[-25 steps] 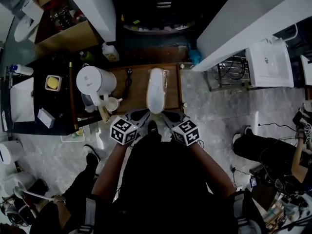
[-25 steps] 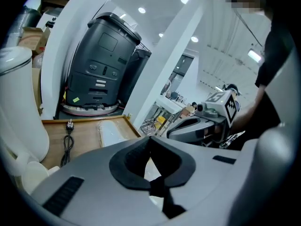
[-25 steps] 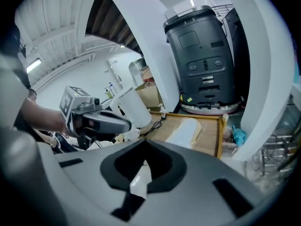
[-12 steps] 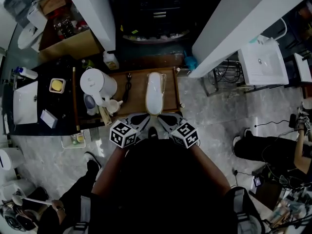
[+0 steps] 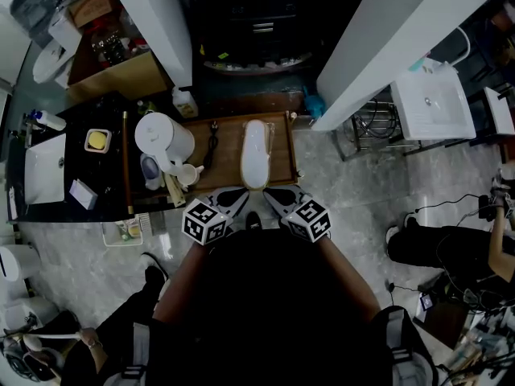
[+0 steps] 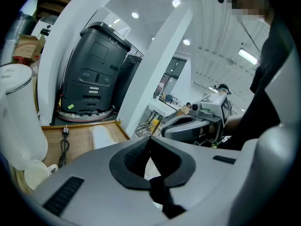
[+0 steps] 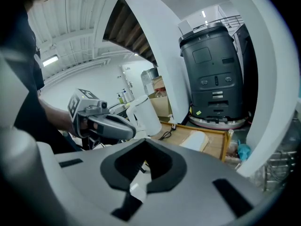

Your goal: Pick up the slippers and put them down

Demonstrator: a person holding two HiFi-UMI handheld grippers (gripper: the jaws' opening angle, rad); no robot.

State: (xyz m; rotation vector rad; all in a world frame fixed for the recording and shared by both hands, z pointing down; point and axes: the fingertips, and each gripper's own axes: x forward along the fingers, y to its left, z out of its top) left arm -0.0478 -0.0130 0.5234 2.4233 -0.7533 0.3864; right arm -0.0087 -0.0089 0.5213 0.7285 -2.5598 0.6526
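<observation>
The left gripper (image 5: 240,195) and right gripper (image 5: 271,194) have lifted slightly, drawing back from the near end of the white slipper (image 5: 254,153) on the wooden tray (image 5: 229,171).

Place: open lab or test hall, set up with household items | Evidence: tall dark machine (image 6: 96,69) on round base; white pillar (image 5: 386,43); ceiling strip light (image 6: 248,56); cables (image 5: 460,257) across pale stone floor (image 5: 346,175); white kettle (image 5: 163,139)

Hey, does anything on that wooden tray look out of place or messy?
Yes: a white slipper lies lengthwise on the wooden tray, beside the white kettle and a cup. Footwear among drink things looks odd. Only one slipper shows; nothing looks spilled.
</observation>
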